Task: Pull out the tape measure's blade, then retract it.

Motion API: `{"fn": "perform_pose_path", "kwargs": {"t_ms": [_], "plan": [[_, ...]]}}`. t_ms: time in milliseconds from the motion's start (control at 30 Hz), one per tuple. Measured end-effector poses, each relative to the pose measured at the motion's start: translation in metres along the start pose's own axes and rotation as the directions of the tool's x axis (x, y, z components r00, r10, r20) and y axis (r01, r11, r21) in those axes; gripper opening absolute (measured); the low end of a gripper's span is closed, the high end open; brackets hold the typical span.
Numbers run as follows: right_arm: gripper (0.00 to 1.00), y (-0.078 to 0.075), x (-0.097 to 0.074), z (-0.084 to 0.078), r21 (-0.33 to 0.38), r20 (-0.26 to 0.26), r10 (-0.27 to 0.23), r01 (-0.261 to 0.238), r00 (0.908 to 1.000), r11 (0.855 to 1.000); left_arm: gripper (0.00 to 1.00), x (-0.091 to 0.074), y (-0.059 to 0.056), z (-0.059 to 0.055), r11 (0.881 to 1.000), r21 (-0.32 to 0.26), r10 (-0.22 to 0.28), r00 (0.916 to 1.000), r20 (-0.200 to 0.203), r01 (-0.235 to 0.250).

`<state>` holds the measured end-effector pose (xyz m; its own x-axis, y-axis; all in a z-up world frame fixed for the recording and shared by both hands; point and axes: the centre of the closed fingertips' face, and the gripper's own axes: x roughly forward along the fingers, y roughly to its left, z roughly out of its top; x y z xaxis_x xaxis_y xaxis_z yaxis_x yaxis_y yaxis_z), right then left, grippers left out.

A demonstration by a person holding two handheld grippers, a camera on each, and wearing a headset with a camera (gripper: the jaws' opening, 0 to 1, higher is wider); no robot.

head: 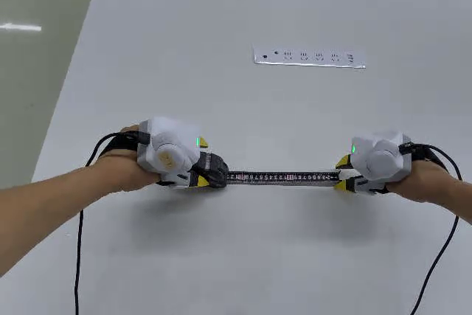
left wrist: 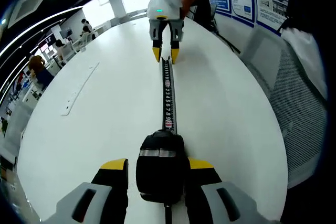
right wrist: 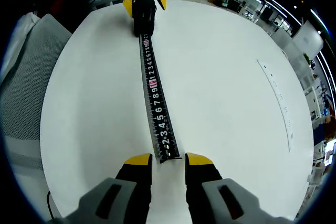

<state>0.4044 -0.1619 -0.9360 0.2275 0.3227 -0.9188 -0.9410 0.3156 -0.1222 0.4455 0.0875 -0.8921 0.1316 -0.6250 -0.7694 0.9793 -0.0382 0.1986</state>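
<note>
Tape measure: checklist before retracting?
1. Case held between left gripper jaws: ok.
2. Blade out, straight, flat on table: ok.
3. Right gripper clamped on blade tip: cannot tell; the jaws flank it.
4. Power strip off the blade's line: ok.
5. Cables away from blade: ok.

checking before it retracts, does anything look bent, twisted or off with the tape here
Nothing stands out. The blade lies straight and flat on the table, from the case held in the left gripper to the jaw tips of the right gripper, with no kink or twist visible.
</note>
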Motion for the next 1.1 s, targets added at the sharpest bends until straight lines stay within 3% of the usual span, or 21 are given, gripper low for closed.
{"fn": "perform_pose_path", "kwargs": {"t_ms": [367,600,767,933,1100], "plan": [[0.31,0.006,-0.007,-0.001,0.154,0.047,-0.068,0.060,0.9966,0.986,0.45,-0.010,-0.003,-0.006,0.995,-0.087,0.049,0.9988,-0.008,-0.049],[0.35,0.004,-0.013,0.001,0.275,0.076,-0.120,0.095,0.9898,0.957,0.49,-0.018,-0.001,-0.006,0.980,-0.172,0.103,0.9946,-0.005,-0.103],[0.37,0.004,-0.014,0.002,0.284,0.080,-0.126,0.099,0.9887,0.954,0.50,-0.019,-0.001,-0.007,0.977,-0.182,0.114,0.9935,-0.006,-0.113],[0.42,0.006,-0.022,0.008,0.402,0.112,-0.177,0.118,0.9778,0.908,0.54,-0.027,0.000,-0.010,0.942,-0.283,0.182,0.9831,-0.014,-0.179],[0.44,0.012,-0.026,0.010,0.451,0.118,-0.196,0.123,0.9736,0.884,0.57,-0.030,-0.003,-0.011,0.917,-0.343,0.209,0.9777,-0.016,-0.202]]}}
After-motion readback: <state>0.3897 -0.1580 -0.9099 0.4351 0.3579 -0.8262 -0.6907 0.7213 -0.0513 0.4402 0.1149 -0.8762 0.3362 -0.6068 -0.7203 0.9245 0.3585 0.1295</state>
